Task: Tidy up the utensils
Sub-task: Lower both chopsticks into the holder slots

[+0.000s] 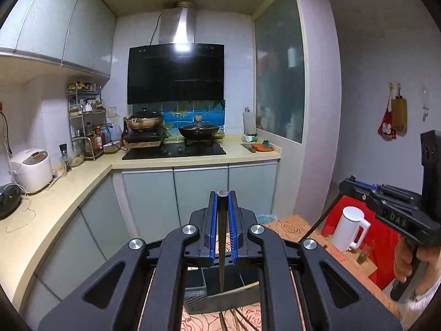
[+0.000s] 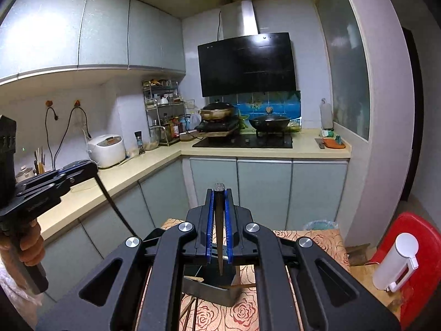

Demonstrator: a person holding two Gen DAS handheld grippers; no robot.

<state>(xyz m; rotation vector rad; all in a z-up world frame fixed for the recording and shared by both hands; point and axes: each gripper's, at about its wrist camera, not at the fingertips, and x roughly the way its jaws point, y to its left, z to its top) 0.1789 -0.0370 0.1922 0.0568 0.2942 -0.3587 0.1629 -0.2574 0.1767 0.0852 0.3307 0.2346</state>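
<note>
My left gripper [image 1: 222, 196] is shut on a dark chopstick [image 1: 222, 248]. The stick's round end shows between the blue pads and its tip points down over a dark utensil holder [image 1: 209, 295] on the table. My right gripper [image 2: 219, 191] is likewise shut on a dark chopstick [image 2: 220, 242], tip down above the same utensil holder [image 2: 217, 289]. In the left wrist view the right gripper [image 1: 346, 185] is at the right, a thin chopstick [image 1: 317, 224] slanting down from it. In the right wrist view the left gripper [image 2: 92, 165] is at the left with its chopstick [image 2: 115, 209] hanging.
The holder stands on a table with a rose-patterned cloth [image 2: 245, 311], where more chopsticks [image 1: 239, 318] lie loose. A white jug [image 1: 348, 227] and a red seat [image 2: 424, 237] stand to the right. Beyond is an L-shaped counter [image 1: 63, 193] with a rice cooker [image 1: 31, 169] and a stove [image 1: 173, 151].
</note>
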